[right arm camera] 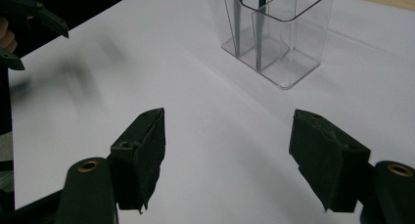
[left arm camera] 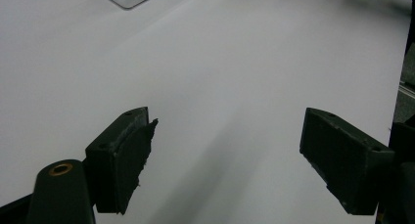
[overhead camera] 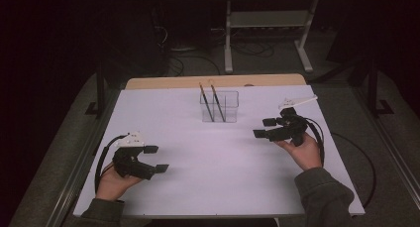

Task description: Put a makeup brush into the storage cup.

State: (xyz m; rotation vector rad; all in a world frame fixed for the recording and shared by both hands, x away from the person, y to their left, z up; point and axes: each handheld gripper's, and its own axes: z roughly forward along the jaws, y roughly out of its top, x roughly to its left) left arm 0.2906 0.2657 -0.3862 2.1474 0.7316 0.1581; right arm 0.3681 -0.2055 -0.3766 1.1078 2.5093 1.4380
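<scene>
While both my grippers wait low over the white table (overhead camera: 198,187), nothing sits between either pair of jaws: my left gripper (overhead camera: 157,158) is spread wide near my side, and my right gripper (overhead camera: 265,128) is spread just as wide, aimed toward the middle. Beyond them, well apart from both, stands the clear pen holder (overhead camera: 219,108), with two brushes (overhead camera: 212,103) in it. I judge the step in hand is reaching for one brush with the right gripper, since the holder (right arm camera: 274,43) lies ahead of its jaws. To do it well, I should come in above the rim, turn the jaws across the handle, and pinch the exposed upper part without nudging the light holder. Each brush's long axis runs steeply upward, leaning toward the far left, lower end down in the holder.
</scene>
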